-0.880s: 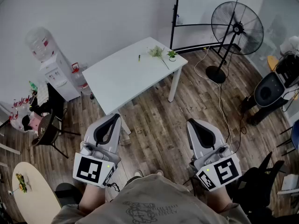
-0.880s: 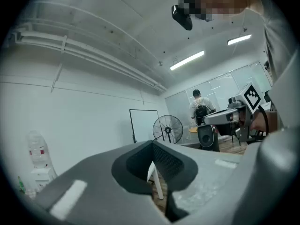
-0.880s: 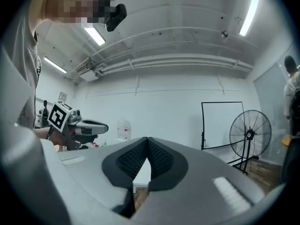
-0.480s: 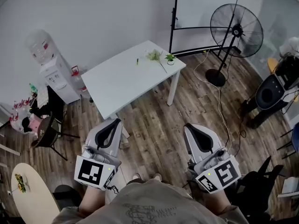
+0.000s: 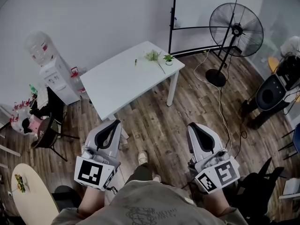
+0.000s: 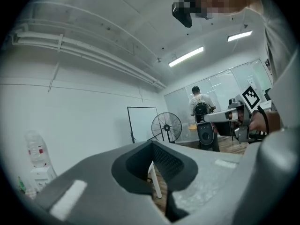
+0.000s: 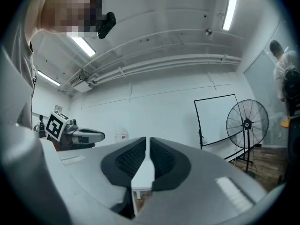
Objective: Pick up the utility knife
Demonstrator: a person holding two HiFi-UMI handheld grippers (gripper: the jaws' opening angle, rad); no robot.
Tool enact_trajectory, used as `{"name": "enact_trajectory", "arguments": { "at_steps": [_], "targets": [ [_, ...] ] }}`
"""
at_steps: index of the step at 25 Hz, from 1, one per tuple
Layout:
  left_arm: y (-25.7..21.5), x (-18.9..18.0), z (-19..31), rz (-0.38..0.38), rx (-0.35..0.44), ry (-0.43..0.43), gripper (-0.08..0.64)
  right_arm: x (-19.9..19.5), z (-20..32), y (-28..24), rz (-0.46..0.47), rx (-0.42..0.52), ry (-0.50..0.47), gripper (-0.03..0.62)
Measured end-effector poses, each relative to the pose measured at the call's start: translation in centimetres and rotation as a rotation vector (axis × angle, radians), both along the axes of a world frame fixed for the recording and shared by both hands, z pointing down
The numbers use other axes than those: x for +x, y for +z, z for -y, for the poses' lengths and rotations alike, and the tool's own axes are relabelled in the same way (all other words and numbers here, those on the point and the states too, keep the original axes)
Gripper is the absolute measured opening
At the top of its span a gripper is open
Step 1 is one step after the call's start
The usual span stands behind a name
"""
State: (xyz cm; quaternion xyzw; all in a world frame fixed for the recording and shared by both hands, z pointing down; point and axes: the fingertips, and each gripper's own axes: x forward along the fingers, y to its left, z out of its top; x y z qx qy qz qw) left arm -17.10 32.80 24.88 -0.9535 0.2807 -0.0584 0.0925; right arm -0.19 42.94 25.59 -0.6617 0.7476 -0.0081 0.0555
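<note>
A small dark utility knife (image 5: 136, 61) lies near the far edge of the white table (image 5: 122, 81), well ahead of me across the wooden floor. Both grippers hang low in front of my body, far short of the table. My left gripper (image 5: 114, 122) is shut with nothing in it; in the left gripper view its tips (image 6: 152, 143) meet, and a table leg shows below them. My right gripper (image 5: 194, 125) is also shut and empty, with only a thin slit between its pads (image 7: 136, 156).
A green sprig (image 5: 153, 56) and a small potted plant (image 5: 168, 58) sit on the table beside the knife. A standing fan (image 5: 236, 29) and a whiteboard frame (image 5: 174, 13) are at the back right. A water dispenser (image 5: 50, 69), a dark chair (image 5: 47, 131) and a round table (image 5: 28, 198) are at left. A person with a backpack (image 6: 201, 108) stands far off.
The table has drifted slightly left and nearer in the head view. One shoe has stepped forward between the grippers. Both grippers stay shut and keep their places.
</note>
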Motion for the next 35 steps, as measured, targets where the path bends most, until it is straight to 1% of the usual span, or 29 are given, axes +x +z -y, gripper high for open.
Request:
{"name": "enact_trajectory", "arguments": {
  "at_steps": [1,2,3,5,11,17,24,31,35],
  "targets": [
    [0.1,0.0,0.2,0.002,0.000,-0.001,0.002,0.1,0.2,0.0,0.012,0.006,0.004,0.079],
    [0.1,0.1,0.4,0.003,-0.002,-0.001,0.002,0.2,0.4,0.0,0.020,0.010,0.006,0.165],
    [0.2,0.2,0.6,0.004,-0.004,-0.001,0.002,0.3,0.7,0.0,0.024,0.011,0.008,0.189],
    [0.4,0.5,1.1,0.003,-0.011,0.003,0.002,0.7,1.1,0.1,0.024,0.010,0.017,0.207],
    [1.1,1.7,3.2,-0.003,-0.012,0.026,0.002,1.5,3.0,1.3,0.011,-0.019,0.029,0.205],
    [1.4,3.1,7.3,-0.018,-0.016,0.029,0.002,2.8,7.3,2.1,-0.008,-0.051,0.026,0.199],
    [1.4,5.1,15.8,-0.044,-0.043,0.015,0.002,4.8,15.9,2.4,-0.022,-0.108,0.005,0.195],
    [1.3,6.9,25.4,-0.037,-0.055,0.023,0.002,6.6,26.1,2.6,-0.016,-0.153,-0.002,0.192],
    [1.4,7.9,31.1,-0.023,-0.072,0.024,0.002,7.5,32.0,3.0,-0.004,-0.181,-0.005,0.176]
  ]
}}
